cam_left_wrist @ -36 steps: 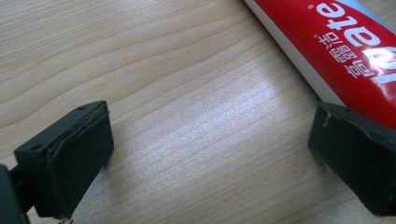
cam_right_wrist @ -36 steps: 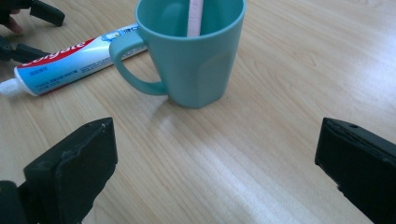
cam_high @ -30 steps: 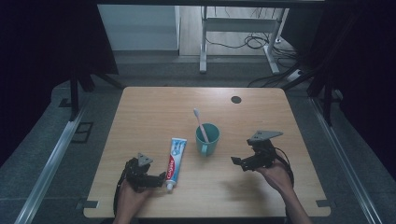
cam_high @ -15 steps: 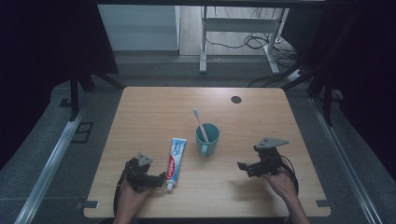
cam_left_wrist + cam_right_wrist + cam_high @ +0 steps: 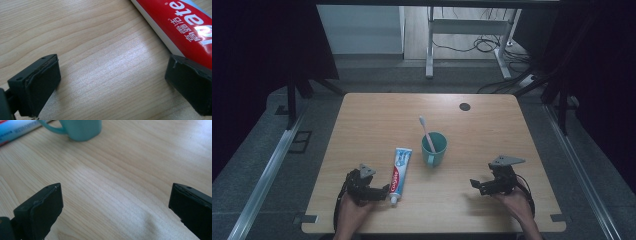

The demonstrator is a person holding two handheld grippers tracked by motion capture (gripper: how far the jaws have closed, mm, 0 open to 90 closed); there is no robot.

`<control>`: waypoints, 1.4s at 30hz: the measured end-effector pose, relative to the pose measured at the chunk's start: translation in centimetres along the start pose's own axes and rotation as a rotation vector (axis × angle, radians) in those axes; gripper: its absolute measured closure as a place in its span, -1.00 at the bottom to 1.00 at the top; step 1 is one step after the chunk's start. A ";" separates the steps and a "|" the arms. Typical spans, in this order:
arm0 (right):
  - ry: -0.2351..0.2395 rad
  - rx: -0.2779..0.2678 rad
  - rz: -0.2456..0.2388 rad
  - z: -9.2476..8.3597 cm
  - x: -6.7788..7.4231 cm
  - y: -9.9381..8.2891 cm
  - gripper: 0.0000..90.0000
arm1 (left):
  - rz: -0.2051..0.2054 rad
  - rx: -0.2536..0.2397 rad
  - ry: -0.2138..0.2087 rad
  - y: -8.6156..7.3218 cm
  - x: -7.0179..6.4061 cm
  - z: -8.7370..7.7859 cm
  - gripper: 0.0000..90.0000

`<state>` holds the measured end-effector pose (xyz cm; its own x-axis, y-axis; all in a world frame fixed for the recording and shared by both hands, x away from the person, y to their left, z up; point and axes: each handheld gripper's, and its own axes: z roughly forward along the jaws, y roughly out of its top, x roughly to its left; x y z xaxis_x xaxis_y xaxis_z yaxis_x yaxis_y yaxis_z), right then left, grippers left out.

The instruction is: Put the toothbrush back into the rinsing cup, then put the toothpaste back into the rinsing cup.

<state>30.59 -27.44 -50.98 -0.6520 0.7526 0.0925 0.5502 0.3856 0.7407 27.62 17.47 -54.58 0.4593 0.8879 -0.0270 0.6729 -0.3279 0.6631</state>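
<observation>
Left claw [image 5: 382,191] released beside toothpaste tube [image 5: 399,169], right claw [image 5: 476,185] released near teal mug [image 5: 434,148]

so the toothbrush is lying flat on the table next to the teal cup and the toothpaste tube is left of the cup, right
Not quite. The toothbrush is not lying on the table; it stands inside the teal cup, leaning with its head up past the rim, as the high view shows. The rest holds: the toothpaste tube lies left of the cup.
</observation>
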 end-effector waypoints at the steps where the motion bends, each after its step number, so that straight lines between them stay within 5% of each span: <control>1: 0.000 0.000 0.000 0.0 0.0 0.0 -1.00 | 0.000 0.000 0.000 0.0 0.0 0.0 -1.00; 12: -0.060 0.092 -0.096 1.1 0.7 -1.6 -1.00 | 0.000 0.001 -0.001 0.0 0.0 0.0 -1.00; 42: -0.040 0.065 -0.091 1.4 0.2 -3.3 -1.00 | 0.020 0.031 -0.017 0.8 0.5 -0.5 -0.92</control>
<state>29.42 -27.81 -54.36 -0.6800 0.7332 -0.0004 0.5234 0.4859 0.7000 28.10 17.77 -53.64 0.4822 0.8757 -0.0273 0.6811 -0.3551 0.6403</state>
